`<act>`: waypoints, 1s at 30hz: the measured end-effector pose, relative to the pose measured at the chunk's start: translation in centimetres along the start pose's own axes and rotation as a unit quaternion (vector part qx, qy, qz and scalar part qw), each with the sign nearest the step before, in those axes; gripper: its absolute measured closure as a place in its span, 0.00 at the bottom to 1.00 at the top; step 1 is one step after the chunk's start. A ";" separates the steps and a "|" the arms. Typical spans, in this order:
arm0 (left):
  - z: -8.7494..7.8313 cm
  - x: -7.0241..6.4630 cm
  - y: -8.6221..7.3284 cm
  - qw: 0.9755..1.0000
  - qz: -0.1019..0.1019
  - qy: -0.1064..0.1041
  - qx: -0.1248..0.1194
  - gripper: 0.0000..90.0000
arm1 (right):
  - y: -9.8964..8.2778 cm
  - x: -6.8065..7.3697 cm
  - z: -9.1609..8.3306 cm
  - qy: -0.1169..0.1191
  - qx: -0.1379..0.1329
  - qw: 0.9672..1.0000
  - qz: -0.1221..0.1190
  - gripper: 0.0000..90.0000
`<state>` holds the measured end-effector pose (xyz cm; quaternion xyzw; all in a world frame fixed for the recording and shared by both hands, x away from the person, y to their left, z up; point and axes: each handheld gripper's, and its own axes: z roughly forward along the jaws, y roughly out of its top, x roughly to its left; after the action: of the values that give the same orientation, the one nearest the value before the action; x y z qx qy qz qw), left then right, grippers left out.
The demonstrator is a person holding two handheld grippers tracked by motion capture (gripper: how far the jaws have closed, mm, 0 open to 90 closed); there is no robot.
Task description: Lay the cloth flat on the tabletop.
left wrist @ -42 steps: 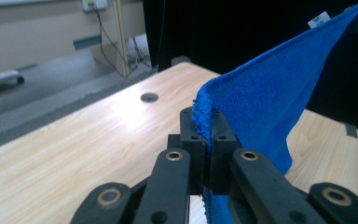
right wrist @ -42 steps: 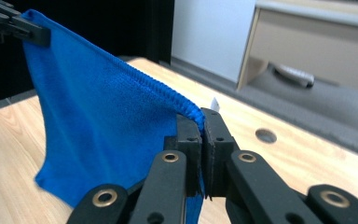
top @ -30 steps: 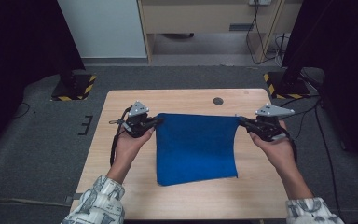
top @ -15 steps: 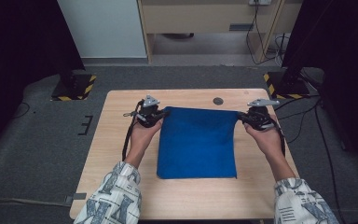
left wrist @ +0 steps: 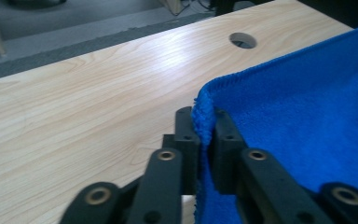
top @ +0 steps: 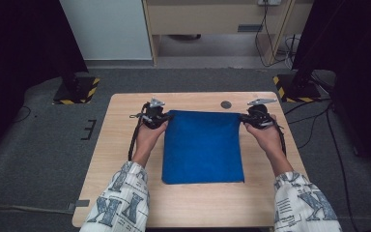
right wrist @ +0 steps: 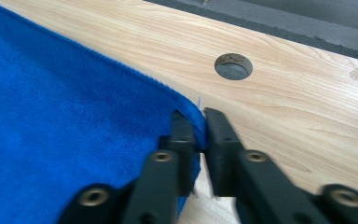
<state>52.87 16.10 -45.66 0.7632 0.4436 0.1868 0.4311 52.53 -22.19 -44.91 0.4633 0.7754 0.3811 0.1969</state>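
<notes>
**Blue cloth laid flat, both tools easing off its far corners**

A blue cloth [top: 203, 147] lay spread flat on the wooden desk [top: 125, 145], folded into a neat rectangle. Its far edge ran just short of the round hole [top: 226, 104] in the desk, which sat a little beyond that edge and toward the cloth's right corner.

The left tool [top: 160, 117] sat at the cloth's far left corner. In the left gripper view, that corner [left wrist: 204, 112] stood pinched up between the two black jaws, which had just been opening; a narrow gap showed between them and the fabric filled it, so I could not tell whether the pads were pressing on it.

The right tool [top: 251, 119] sat at the far right corner. In the right gripper view, the cloth's edge [right wrist: 196, 116] ran between its jaws, which had likewise just been opening; one pad lay against the fabric while the other stood slightly clear of it, with bare desk visible in the gap.

Both hands rested low on the desk beside the cloth, patterned sleeves [top: 121, 200] trailing back toward its near edge.
</notes>
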 end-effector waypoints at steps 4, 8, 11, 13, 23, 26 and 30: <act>0.4 1.0 0.2 0.999 -0.037 0.026 -0.009 0.44 | -0.1 -0.3 1.0 -0.032 -0.014 0.999 -0.004 0.51; -0.3 1.3 0.4 0.999 -0.033 0.034 -0.007 0.42 | 0.0 -1.0 0.5 -0.051 -0.043 0.998 0.017 0.26; -0.9 1.2 0.4 0.999 -0.026 0.031 -0.002 0.39 | 0.0 -1.2 0.2 -0.054 -0.040 0.998 0.016 0.22; -1.4 1.0 0.6 0.999 -0.024 0.024 -0.001 0.36 | -0.1 -1.1 -0.1 -0.055 -0.038 0.998 0.017 0.21; -3.6 0.1 1.5 1.000 -0.001 -0.002 -0.026 0.27 | 0.2 0.2 -0.5 -0.035 -0.028 0.999 0.003 0.15; -4.1 -0.2 1.5 1.000 0.008 -0.008 -0.022 0.23 | 0.5 0.8 -0.7 -0.024 -0.034 0.999 -0.005 0.14; -4.7 -0.6 1.5 0.999 0.021 -0.015 -0.022 0.19 | 0.7 2.0 -1.0 -0.006 -0.032 0.999 -0.019 0.14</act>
<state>50.16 17.58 -41.78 0.7653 0.4169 0.1935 0.4507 51.33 -20.69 -43.64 0.4442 0.7703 0.3994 0.2232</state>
